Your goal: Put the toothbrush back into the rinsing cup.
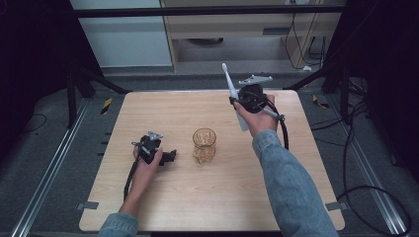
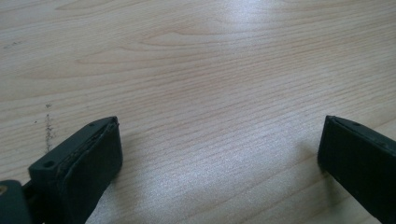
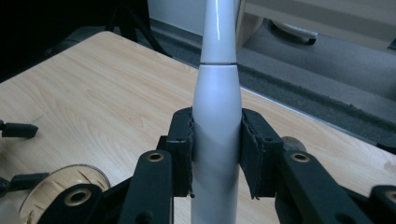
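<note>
Standing upright, glass cup [image 1: 204, 143] w/ nothing inside

This looks like a lab set up for recording, not a home: a bare wooden table [image 1: 212, 197] stands alone on grey carpet [image 1: 44, 148], with metal rails [image 1: 47, 173] running along the floor on either side of it; black cables [image 1: 365, 197] loop over the carpet to the right of the table. Beyond the table's far edge a dark bar [image 1: 207, 11] crosses in front of a pale cabinet [image 1: 247, 29]; black curtains [image 1: 29, 59] close off both sides.
</note>
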The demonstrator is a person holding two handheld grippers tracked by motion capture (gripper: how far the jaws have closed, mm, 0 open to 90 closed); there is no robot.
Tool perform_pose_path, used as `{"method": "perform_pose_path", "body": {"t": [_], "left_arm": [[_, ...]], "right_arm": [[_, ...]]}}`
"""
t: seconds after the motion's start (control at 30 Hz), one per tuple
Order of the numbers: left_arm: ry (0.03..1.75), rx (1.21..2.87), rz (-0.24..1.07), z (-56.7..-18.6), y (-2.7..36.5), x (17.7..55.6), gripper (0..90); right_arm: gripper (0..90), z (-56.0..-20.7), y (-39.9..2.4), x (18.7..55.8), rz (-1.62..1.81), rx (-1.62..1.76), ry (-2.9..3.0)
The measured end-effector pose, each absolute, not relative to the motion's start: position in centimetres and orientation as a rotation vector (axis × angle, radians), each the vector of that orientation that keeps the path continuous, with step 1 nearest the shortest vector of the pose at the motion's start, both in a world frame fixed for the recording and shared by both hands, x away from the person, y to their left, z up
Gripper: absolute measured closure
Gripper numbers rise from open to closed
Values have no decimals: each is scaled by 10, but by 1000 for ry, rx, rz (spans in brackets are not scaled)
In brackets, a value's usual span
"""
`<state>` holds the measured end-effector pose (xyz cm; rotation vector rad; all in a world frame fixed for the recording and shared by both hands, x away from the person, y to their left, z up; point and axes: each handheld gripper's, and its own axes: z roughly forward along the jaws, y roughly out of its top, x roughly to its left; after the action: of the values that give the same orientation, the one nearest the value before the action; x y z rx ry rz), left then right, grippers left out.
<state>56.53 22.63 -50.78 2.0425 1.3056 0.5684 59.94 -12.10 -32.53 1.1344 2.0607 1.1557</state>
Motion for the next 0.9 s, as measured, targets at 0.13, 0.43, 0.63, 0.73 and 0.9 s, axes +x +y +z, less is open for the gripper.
{"method": "perform_pose_path", "body": {"t": [0.13,0.43,0.63,0.73,0.9], "left_arm": [[1306,2042,568,-508,226,565,0],[1304,2044,569,-508,226,565,0],[1304,2044,570,-508,226,565,0],[1304,2044,570,-508,226,565,0],[1304,2044,570,-508,226,565,0]], "right_arm": [[668,-321,-116,599,1173,1125,2049],[668,-310,-104,601,1200,1089,2030],[668,-308,-96,598,1226,1046,2020],[668,-307,-91,597,1255,1020,2015],[668,-305,-83,594,1294,969,2003]]}}
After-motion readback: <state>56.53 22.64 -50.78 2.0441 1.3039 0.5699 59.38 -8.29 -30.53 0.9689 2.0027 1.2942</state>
